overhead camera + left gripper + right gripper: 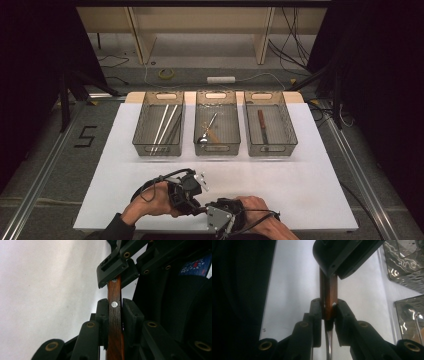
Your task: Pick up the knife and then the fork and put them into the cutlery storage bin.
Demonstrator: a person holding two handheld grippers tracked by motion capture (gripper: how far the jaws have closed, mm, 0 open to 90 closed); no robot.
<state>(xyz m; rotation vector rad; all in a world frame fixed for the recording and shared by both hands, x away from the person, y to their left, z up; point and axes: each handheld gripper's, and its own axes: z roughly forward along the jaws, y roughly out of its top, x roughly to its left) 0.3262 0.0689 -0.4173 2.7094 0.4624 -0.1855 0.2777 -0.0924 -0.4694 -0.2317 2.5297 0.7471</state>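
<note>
- Grippers meet at the near edge of the white table, left gripper beside right gripper.
- Wooden-handled utensil sits clamped between the left gripper's jaws.
- Right gripper's jaws clamp the same handle, metal shank below.
- Three mesh trays stand at the far side.

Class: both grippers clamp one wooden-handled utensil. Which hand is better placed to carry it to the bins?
Probably the right gripper: it grips the wooden handle near the metal shank, and sits nearer the right bin holding a similar piece.
</note>
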